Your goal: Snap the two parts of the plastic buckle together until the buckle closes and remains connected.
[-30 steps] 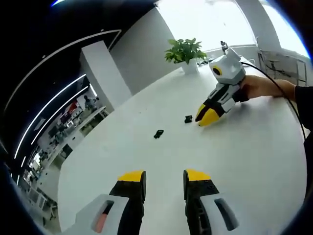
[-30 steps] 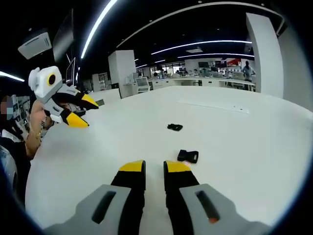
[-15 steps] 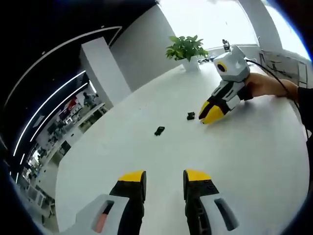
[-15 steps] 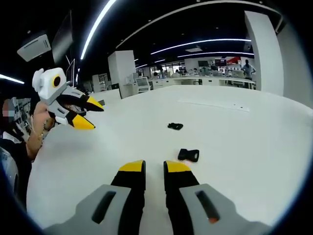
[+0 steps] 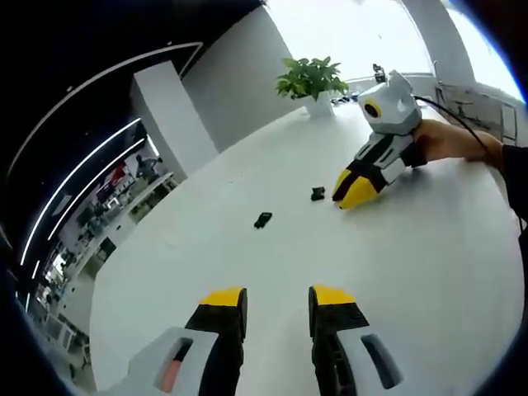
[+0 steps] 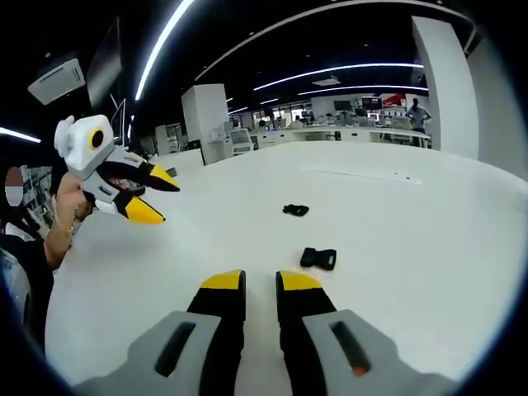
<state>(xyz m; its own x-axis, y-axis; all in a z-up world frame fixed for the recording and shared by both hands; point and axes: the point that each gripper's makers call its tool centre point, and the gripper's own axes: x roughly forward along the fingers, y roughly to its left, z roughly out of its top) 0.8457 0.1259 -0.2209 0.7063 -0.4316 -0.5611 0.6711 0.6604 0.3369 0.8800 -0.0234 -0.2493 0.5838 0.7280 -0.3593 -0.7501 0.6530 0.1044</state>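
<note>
**Buckle halves apart, both grippers closing in empty**

Both small black plastic buckle halves lie loose on the broad white table (image 6: 429, 247), well apart from each other and untouched. From the right gripper view, the nearer buckle half (image 6: 318, 258) sits just ahead of my right gripper (image 6: 261, 282) and slightly right of its yellow fingertips (image 6: 221, 281), which stand a narrow gap apart, holding nothing. The farther buckle half (image 6: 295, 209) lies beyond it.

Over the last second my left gripper (image 6: 153, 196), fingers spread and empty, has drifted inward toward the parts. In the left gripper view its own yellow fingertips (image 5: 333, 295) frame bare table, the farther half now ahead and a touch left. My right gripper has barely shifted beside its half. I judge this as approach only: no grasp made, nothing joined.

Smooth, glossy tabletop means the pieces may skate when nudged. A potted green plant (image 5: 311, 79) stands at the far edge; behind, a dim open office with ceiling light strips (image 6: 165, 41).
</note>
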